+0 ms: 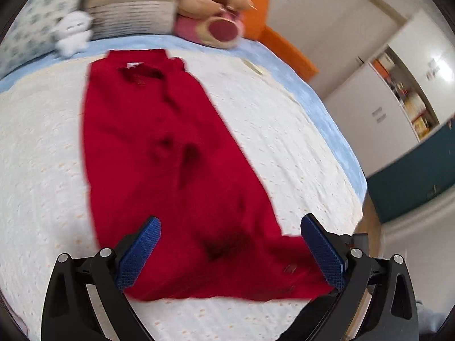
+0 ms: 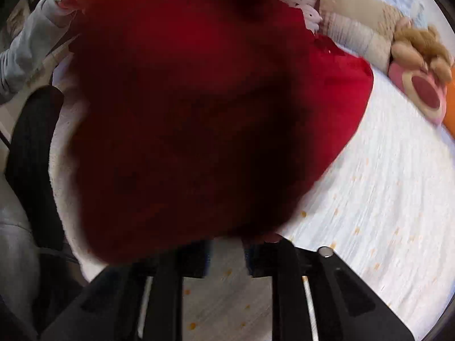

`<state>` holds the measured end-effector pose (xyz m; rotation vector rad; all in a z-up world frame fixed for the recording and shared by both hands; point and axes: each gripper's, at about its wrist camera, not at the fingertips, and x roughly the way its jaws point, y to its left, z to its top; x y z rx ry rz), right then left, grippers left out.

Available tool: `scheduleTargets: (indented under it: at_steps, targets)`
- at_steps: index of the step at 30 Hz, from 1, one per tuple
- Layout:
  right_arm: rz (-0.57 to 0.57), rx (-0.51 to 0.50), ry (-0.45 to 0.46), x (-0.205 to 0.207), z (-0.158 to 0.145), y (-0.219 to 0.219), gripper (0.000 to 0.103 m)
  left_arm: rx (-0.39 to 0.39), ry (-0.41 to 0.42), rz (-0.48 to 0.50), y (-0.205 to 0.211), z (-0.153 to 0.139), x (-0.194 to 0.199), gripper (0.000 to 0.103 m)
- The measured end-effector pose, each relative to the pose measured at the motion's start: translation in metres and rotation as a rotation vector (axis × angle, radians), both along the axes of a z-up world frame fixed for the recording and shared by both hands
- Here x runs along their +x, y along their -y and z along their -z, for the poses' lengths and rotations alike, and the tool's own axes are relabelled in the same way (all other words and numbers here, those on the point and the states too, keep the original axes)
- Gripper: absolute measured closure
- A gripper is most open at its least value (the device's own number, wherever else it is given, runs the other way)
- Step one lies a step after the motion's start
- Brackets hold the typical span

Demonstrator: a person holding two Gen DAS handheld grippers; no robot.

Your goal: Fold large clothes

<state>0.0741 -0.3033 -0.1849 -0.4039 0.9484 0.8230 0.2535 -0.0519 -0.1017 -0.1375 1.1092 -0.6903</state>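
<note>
Red garment under your claws
Your left gripper (image 1: 230, 244) hangs spread above the red garment (image 1: 159, 153); your right gripper (image 2: 227, 255) pinches its raised cloth.

Black tool (image 1: 230, 247) frames, blue textured pads (image 1: 139, 255), silver screws (image 1: 105, 253); pale grey ribbed-cuff sleeve (image 2: 25, 48).

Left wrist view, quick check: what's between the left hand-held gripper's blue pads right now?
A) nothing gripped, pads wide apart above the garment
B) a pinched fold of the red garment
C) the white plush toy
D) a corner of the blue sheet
A: the left hand-held gripper has its blue pads spread wide, with the red garment lying flat on the white bedspread beneath them, not pinched.
</note>
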Motion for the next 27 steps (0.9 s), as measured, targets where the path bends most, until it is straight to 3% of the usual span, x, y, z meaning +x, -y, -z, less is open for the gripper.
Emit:
scheduleTargets:
  at_steps: [3,5,9,11,13,16,21,24,27]
  targets:
    - [-0.001,0.024,-0.031,-0.014,-0.007,0.022,0.063,0.02,0.039,0.005,0.004,-0.009,-0.004,0.003]
    - [0.029,0.036,-0.051,-0.022,-0.014,0.043,0.046,0.029,0.047,-0.03,-0.008,-0.013,-0.001,0.003]
    - [0.126,0.133,-0.099,-0.023,-0.031,0.086,0.046,0.004,-0.026,-0.151,-0.049,0.001,0.022,0.003]
    - [0.189,0.21,-0.094,-0.03,-0.045,0.104,0.038,0.02,-0.086,-0.132,-0.051,0.023,0.025,0.003]
    - [0.255,0.299,-0.082,-0.019,-0.054,0.108,0.038,0.04,-0.119,-0.05,-0.036,0.043,0.018,0.003]
    - [0.243,0.338,-0.046,-0.007,-0.064,0.091,0.038,0.076,-0.185,0.132,-0.003,0.073,-0.004,0.003]
    - [0.121,0.327,0.03,0.019,-0.069,0.034,0.038,0.367,-0.155,0.335,0.018,0.097,-0.057,0.003]
    - [0.074,0.272,0.108,0.035,-0.07,-0.004,0.04,0.424,-0.179,0.339,0.003,0.1,-0.077,0.003]
    - [0.098,0.148,0.148,0.056,-0.059,-0.039,0.041,0.381,-0.198,0.309,-0.02,0.092,-0.091,0.003]
